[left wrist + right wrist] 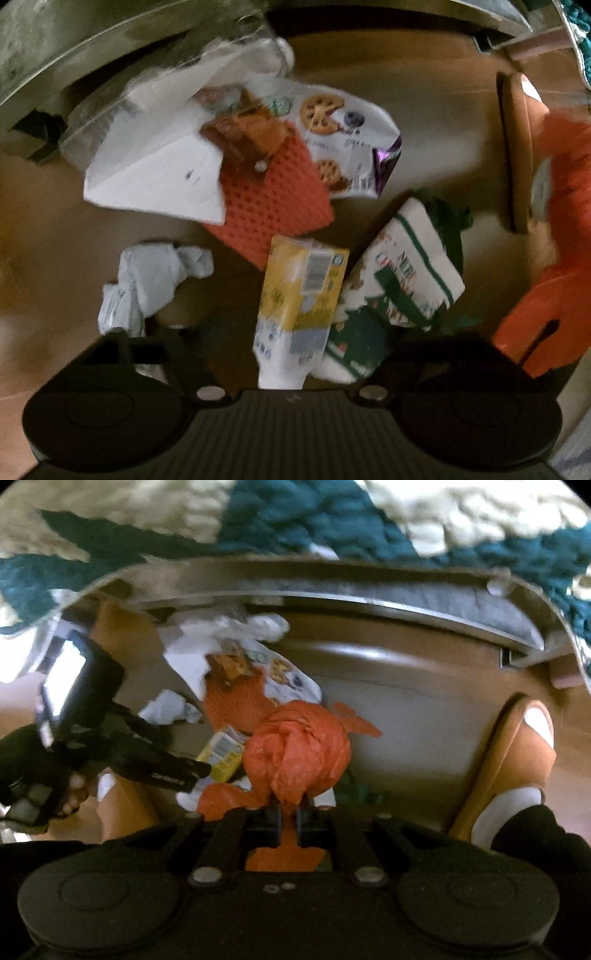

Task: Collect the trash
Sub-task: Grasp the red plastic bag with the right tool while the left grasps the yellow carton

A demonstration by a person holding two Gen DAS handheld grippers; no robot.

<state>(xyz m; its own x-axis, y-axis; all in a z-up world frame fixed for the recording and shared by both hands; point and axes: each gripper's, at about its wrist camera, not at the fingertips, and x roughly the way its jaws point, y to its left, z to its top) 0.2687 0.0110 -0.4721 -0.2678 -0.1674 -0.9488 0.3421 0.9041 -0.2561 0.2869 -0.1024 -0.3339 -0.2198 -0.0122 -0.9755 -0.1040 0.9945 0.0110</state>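
Observation:
Trash lies in a brown cardboard box point(424, 110): a yellow and white carton point(299, 295), a green and white wrapper point(402, 273), an orange mesh sheet point(273, 195), a cookie packet point(332, 125), white paper point(159, 173) and a crumpled pale wad point(147, 280). My left gripper point(280, 354) is open above the carton and wrapper. My right gripper point(288, 812) is shut on a knotted orange plastic bag point(299, 753), held over the box; that bag shows at the right edge of the left wrist view point(565, 221). The left gripper shows in the right wrist view point(177, 771).
The box has a flap point(517, 155) standing up on the right, also in the right wrist view point(509, 760). A metal rim point(369, 587) runs along the box's far side. A teal and cream rug point(295, 520) lies beyond it.

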